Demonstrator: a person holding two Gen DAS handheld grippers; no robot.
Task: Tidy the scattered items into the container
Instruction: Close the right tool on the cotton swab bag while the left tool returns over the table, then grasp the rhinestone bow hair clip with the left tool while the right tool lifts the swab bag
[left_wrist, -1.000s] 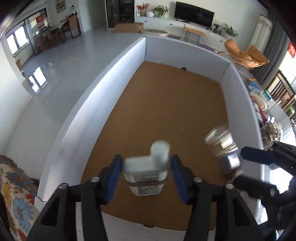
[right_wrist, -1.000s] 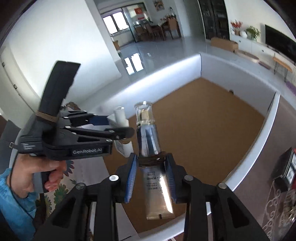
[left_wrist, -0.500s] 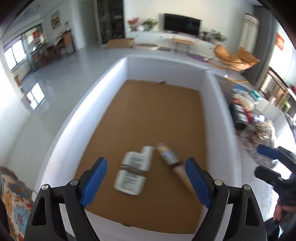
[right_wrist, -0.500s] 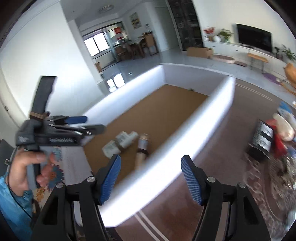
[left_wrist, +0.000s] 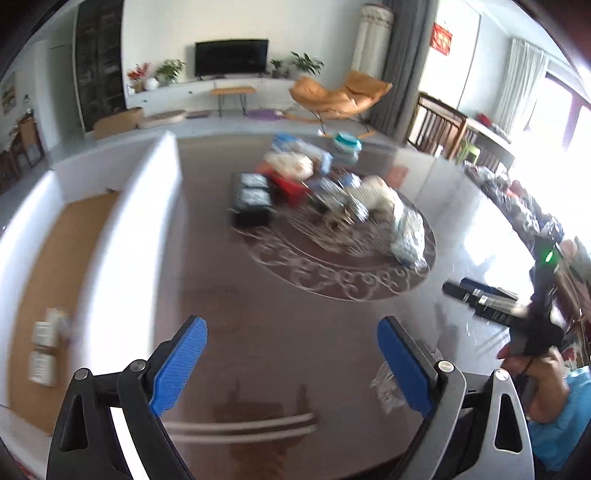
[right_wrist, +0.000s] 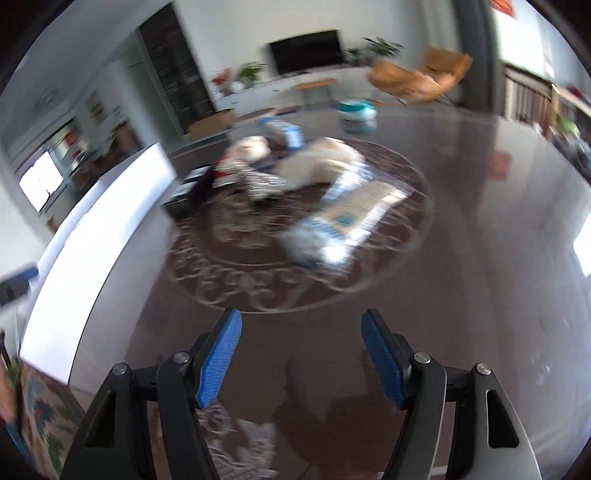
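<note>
The container is a large white-walled box (left_wrist: 136, 229) with a brown cardboard floor, at the left of the left wrist view; its wall also shows in the right wrist view (right_wrist: 103, 229). A white bottle (left_wrist: 46, 347) lies blurred on its floor. My left gripper (left_wrist: 291, 365) is open and empty above the dark floor beside the box. My right gripper (right_wrist: 301, 356) is open and empty, facing a pile of scattered items (right_wrist: 314, 192) on a round patterned rug (right_wrist: 258, 284). The pile also shows in the left wrist view (left_wrist: 325, 192). The right gripper appears at the right of the left wrist view (left_wrist: 480, 295).
A black box (left_wrist: 251, 203) sits at the pile's left edge. A teal tub (right_wrist: 356, 114) stands behind the pile. An orange lounge chair (left_wrist: 340, 96) and a TV unit stand at the back. A flowered cloth (right_wrist: 40, 413) lies at the lower left.
Both grippers opened and dropped the white bottle and the silver tube into the box. Both then swung right, away from the box, toward the pile on the rug.
</note>
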